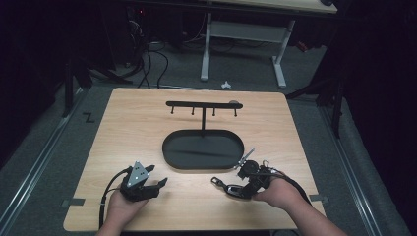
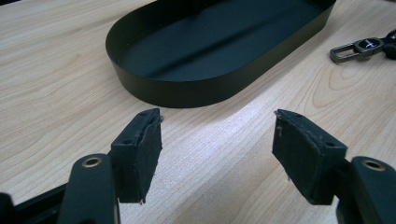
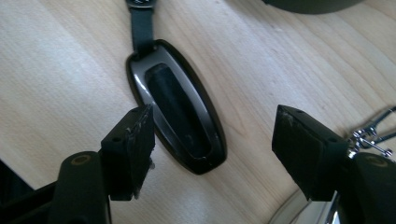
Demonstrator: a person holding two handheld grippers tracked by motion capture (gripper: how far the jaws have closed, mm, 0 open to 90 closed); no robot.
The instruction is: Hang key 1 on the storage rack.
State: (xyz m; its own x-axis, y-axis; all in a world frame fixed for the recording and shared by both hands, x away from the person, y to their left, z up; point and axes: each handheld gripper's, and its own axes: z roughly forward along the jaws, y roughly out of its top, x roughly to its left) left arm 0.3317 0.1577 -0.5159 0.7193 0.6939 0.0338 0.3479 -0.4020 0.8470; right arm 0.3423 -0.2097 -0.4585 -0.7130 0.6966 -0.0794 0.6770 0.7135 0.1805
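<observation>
My right hand-held gripper (image 3: pixel 212 149) hangs spread over a key fob (image 3: pixel 176 105) lying between its jaws on the tabletop (image 1: pixel 128 123), while my left hand-held gripper (image 2: pixel 217 151) rests spread before the tray (image 2: pixel 196 91).

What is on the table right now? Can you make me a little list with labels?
table: light wooden top
tray: black oval tray, nothing in it, mid-table
rack: black bar with hooks on a post behind the tray, nothing hanging on it
key fob: dark oval key fob with strap and metal clip, flat on the wood
left gripper: left gripper, jaws apart, holding nothing, facing the tray
right gripper: right gripper, jaws apart on either side of the key fob, not closed on it
</observation>
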